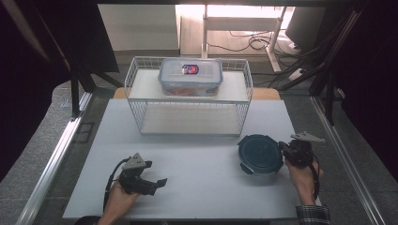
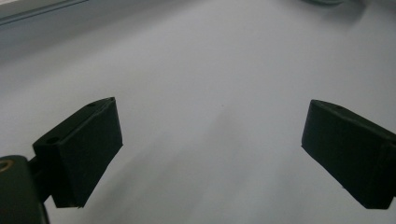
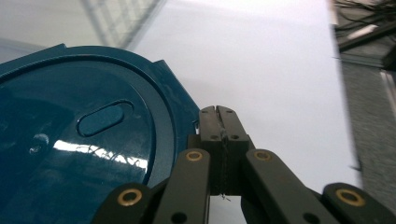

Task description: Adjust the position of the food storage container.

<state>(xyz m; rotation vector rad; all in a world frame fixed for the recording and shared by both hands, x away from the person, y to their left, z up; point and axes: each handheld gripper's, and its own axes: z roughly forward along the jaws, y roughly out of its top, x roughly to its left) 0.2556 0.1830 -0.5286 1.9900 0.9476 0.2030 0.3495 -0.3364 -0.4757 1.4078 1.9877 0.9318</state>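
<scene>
Views: the high view takes in the whole white table (image 1: 197, 183), both hands and the wire basket (image 1: 187, 101); the right gripper view shows up close the glossy teal surface of the round lid (image 3: 79, 140) with an oval dimple in it, and the mesh of the basket blurred at the top.
Left gripper view: bare white table between two black pads (image 2: 84, 149), and a faint edge of something at the top right, too cut off to tell.
Right gripper (image 1: 287, 151): jaws pressed fully together with nothing between them; the closed tip lies just beside the right rim of the round lid (image 1: 260, 153), by one of its side tabs; whether it touches cannot be told.
Left gripper (image 1: 152, 180): jaws spread wide and holding nothing, low over the near left part of the table, well apart from the lid.
Round lid: lies flat on the table, right of centre, in front of the basket's right corner.
Surroundings: a clear rectangular food box (image 1: 190, 76) with a clip lid and a small label stands on top of the wire basket at the far side of the table.
Obstacles: open table lies between the two grippers.
</scene>
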